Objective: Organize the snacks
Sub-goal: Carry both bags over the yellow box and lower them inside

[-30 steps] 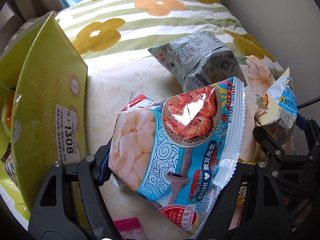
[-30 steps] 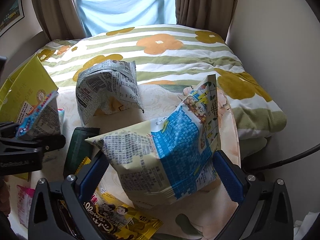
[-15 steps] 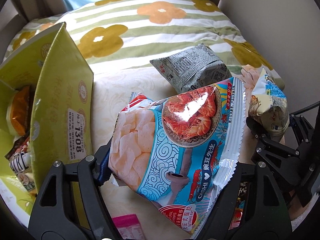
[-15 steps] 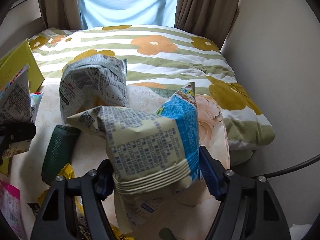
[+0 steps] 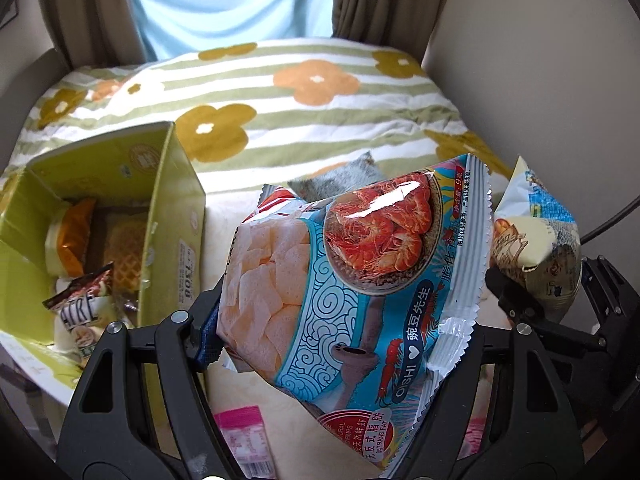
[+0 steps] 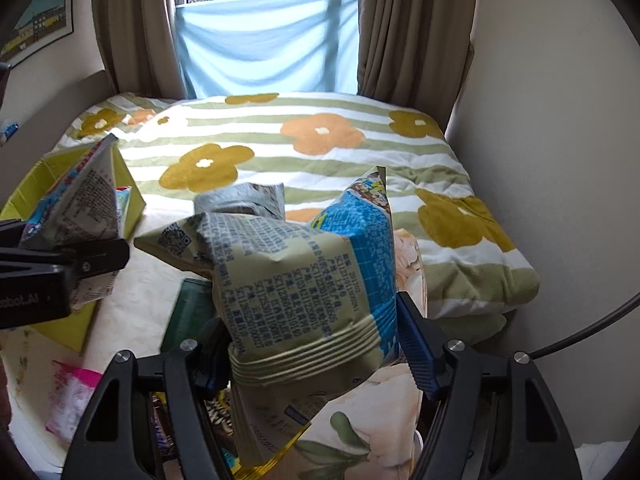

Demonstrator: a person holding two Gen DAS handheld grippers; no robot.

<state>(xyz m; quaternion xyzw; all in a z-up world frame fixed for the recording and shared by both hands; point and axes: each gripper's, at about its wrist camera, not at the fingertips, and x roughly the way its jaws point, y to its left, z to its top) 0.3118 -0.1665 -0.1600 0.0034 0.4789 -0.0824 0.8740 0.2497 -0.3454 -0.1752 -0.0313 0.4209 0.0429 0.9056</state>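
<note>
My left gripper (image 5: 340, 344) is shut on a blue shrimp-cracker bag (image 5: 352, 276) and holds it above the bed, right of the open yellow-green snack box (image 5: 168, 216). That box holds several snack packs. My right gripper (image 6: 316, 340) is shut on a pale green and blue snack bag (image 6: 296, 280), also lifted; this bag shows at the right in the left wrist view (image 5: 536, 240). The shrimp bag and left gripper show at the left of the right wrist view (image 6: 84, 216). A grey snack bag (image 6: 248, 200) lies on the bed behind.
A dark green pack (image 6: 188, 312), a pink packet (image 6: 72, 396) and yellow wrappers lie on the cream sheet in front. A flowered striped quilt (image 6: 320, 148) covers the far bed. A wall (image 6: 560, 160) runs along the right, curtains and a window at the back.
Both grippers have risen with their bags and tilted up, so the window and curtains show. The left gripper now sees into the open box.
</note>
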